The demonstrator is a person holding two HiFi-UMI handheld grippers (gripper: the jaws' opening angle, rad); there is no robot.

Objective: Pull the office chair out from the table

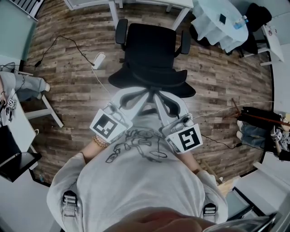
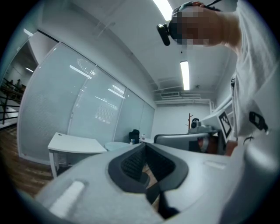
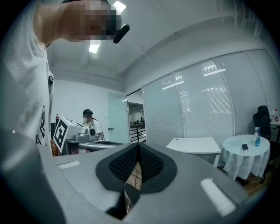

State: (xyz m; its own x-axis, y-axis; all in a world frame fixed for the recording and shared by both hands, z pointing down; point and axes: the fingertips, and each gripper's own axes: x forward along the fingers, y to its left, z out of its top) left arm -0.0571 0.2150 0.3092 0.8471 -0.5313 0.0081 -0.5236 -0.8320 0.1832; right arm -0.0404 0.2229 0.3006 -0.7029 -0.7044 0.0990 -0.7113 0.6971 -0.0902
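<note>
The office chair stands on the wood floor in front of me, with a black seat, black armrests and a black backrest top on a white frame. It stands a little way out from the white table at the top of the head view. My left gripper sits beside the frame's left side and my right gripper beside its right side, both close to my chest. In the gripper views the left gripper and the right gripper are shut, pads together, with only floor showing through the slit.
A round table with a white cloth stands at the back right. A cable and white adapter lie on the floor left of the chair. A seated person's legs are at the left, another person at the right.
</note>
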